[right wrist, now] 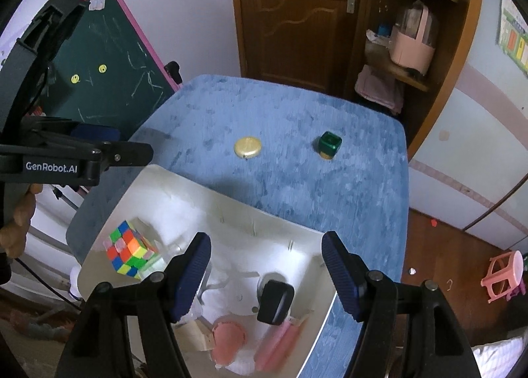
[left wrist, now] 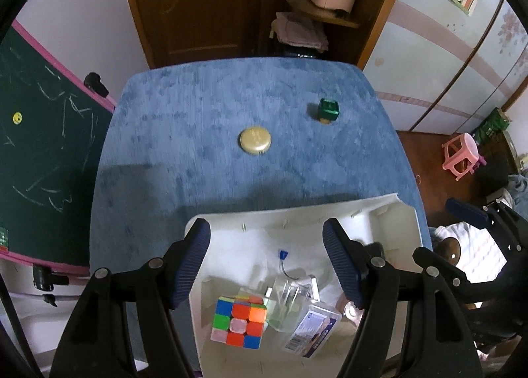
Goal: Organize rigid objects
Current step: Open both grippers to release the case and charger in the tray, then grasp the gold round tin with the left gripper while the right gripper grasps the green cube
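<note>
A blue worktop carried a white bin holding a puzzle cube; a gold disc and green block lay outside it, well apart. Both the left gripper and right gripper hung with jaws spread, empty. A careless reach might knock the block off the far edge. Only the right view showed pink items

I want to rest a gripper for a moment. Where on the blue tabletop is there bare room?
The blue velvety tabletop is bare along its left side, and between the round gold tin and the white plastic bin. The far right corner holds the small green cube. The bin is crowded: a multicoloured puzzle cube and clear boxes.
</note>
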`<state>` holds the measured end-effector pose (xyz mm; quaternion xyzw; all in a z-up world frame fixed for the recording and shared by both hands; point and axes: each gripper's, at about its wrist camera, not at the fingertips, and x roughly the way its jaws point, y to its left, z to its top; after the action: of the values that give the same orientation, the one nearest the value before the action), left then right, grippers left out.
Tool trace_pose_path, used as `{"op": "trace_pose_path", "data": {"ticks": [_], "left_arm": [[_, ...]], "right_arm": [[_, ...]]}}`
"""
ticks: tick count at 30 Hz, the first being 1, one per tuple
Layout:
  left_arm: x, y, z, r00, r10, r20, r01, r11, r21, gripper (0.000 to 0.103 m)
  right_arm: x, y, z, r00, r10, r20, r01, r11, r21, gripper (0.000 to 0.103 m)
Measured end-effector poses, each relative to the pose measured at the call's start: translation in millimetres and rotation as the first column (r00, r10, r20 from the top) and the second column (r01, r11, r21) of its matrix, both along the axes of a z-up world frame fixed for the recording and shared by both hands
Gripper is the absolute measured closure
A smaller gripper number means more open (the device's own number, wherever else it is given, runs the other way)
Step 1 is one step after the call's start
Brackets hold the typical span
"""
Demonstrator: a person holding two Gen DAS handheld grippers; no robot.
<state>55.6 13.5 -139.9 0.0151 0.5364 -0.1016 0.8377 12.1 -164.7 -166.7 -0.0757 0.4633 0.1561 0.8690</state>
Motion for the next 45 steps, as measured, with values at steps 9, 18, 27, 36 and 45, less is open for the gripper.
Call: {"op": "trace_pose_path", "data": {"ticks": [9,18,27,36,45], "left_arm": [[15,-2,14,0.999,-0.027,0.029,0.026,0.999,0.033,0.029],[43,-1,36,0.997,-0.049,0.067,0.046,0.998,0.05,0.029],[86,-1,67,0.992,-0.045,0.119,0.04,0.998,0.044,0.029],[151,-12,30,1.0,-0.016,0.018,0.015,0.999,0.052,0.026],[203,-25,-85,0.973,0.076,-0.219,-0.064,0.996,0.061,0.026]], "right_arm": [[19,-1,25,0.999,0.001,0.041,-0.001,1.0,0.011,0.033],[65,-6,61,0.995,-0.048,0.084,0.047,0.999,0.011,0.033],[135,-22,101,0.982,-0.18,0.063,0.179,0.983,0.032,0.033],[227,-43,50,0.931,-0.319,-0.175,0.334,0.941,0.062,0.032],[287,-49,-69,0.821,-0.412,-0.395,0.437,0.899,-0.028,0.033]]}}
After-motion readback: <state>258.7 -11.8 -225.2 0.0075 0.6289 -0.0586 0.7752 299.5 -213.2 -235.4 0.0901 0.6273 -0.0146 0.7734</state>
